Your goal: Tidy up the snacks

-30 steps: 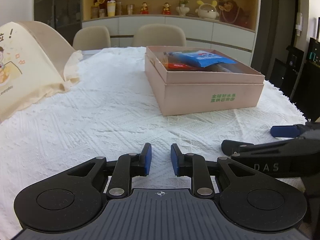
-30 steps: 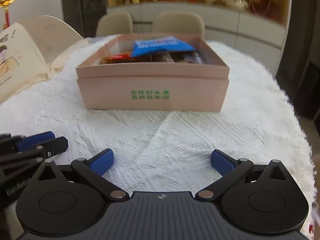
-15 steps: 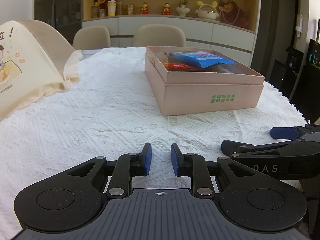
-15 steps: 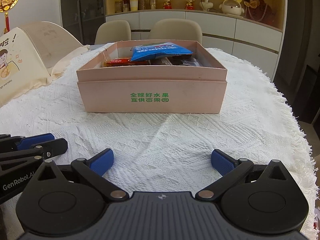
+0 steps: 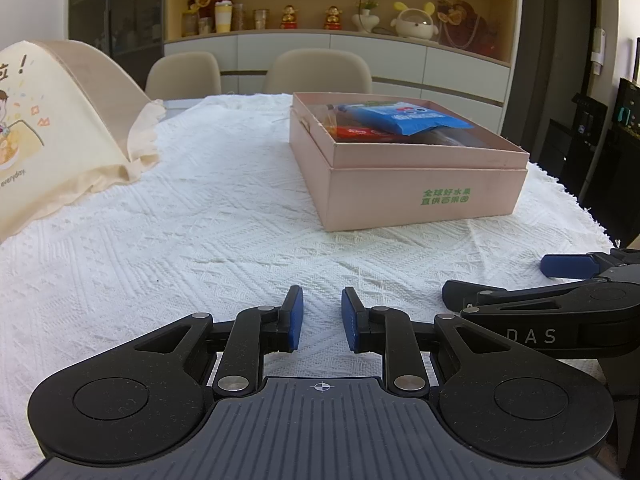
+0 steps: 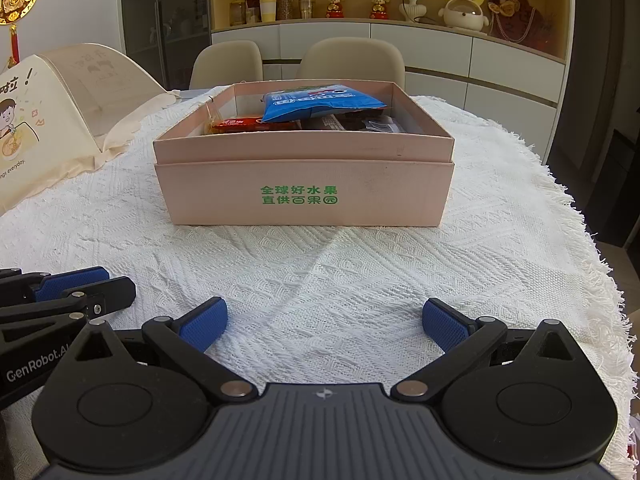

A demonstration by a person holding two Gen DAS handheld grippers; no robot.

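Note:
A pink open box [image 5: 424, 188] [image 6: 308, 192] with green lettering stands on the white tablecloth. Inside lie a blue snack bag [image 5: 408, 118] [image 6: 316, 102], a red packet [image 6: 244, 123] and dark packets [image 6: 372, 123]. My left gripper [image 5: 319, 320] hovers low over the cloth, well short of the box, its jaws narrowly apart with nothing between them. My right gripper [image 6: 323, 320] is wide open and empty, in front of the box. Each gripper shows at the other view's edge: the right one [image 5: 560, 300], the left one [image 6: 68, 292].
A cream cloth bag [image 5: 52, 148] [image 6: 44, 128] with a cartoon print lies at the left. Two beige chairs [image 6: 352, 60] stand behind the table, a cabinet with figurines beyond. The table's fringed right edge [image 6: 592, 240] is close to the box.
The right wrist view has tilted up, so the box sits lower in it and the shelf shows. The left gripper has barely moved. Both jaws are unchanged.

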